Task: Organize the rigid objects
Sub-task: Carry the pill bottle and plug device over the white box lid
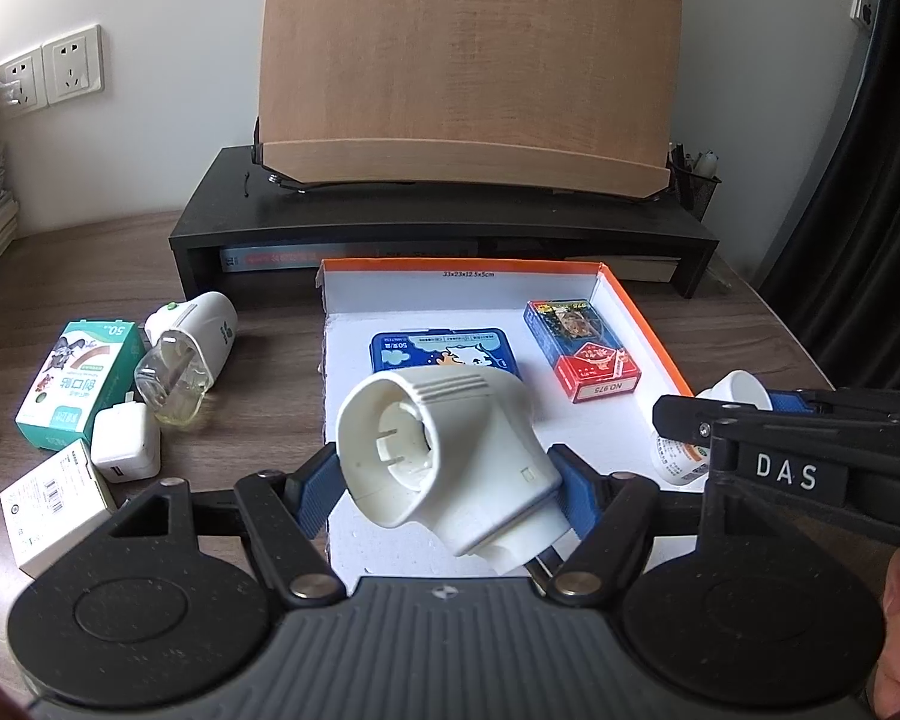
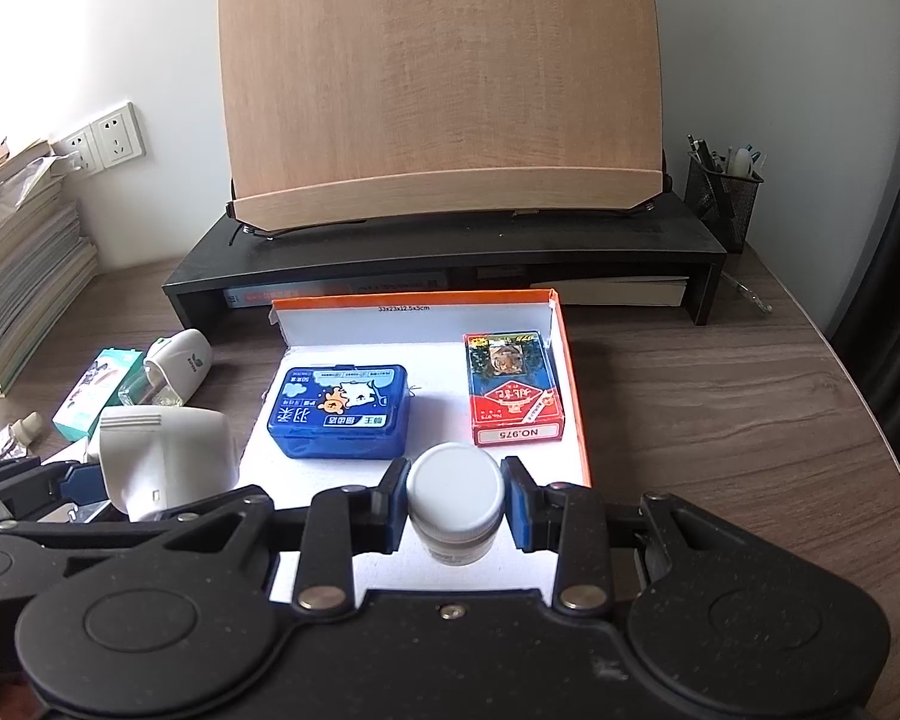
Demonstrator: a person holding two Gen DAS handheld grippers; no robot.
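Observation:
My left gripper (image 1: 444, 489) is shut on a white plastic elbow-shaped housing (image 1: 450, 456), held over the near left part of the orange-edged white box lid (image 1: 642, 324). My right gripper (image 2: 456, 507) is shut on a small white-capped bottle (image 2: 455, 495), just above the lid's near edge. Inside the lid (image 2: 570, 360) lie a blue plastic case (image 2: 339, 411) and a red and blue card pack (image 2: 513, 399). In the right wrist view the white housing (image 2: 162, 456) shows at the left. In the left wrist view the bottle (image 1: 684, 456) shows at the right.
Left of the lid lie a white diffuser with a glass bottle (image 1: 183, 354), a green and white carton (image 1: 75, 384), a white charger (image 1: 126, 444) and a white box (image 1: 54, 510). A black riser (image 1: 450, 228) with a wooden board stands behind. A mesh pen cup (image 2: 726, 198) is back right.

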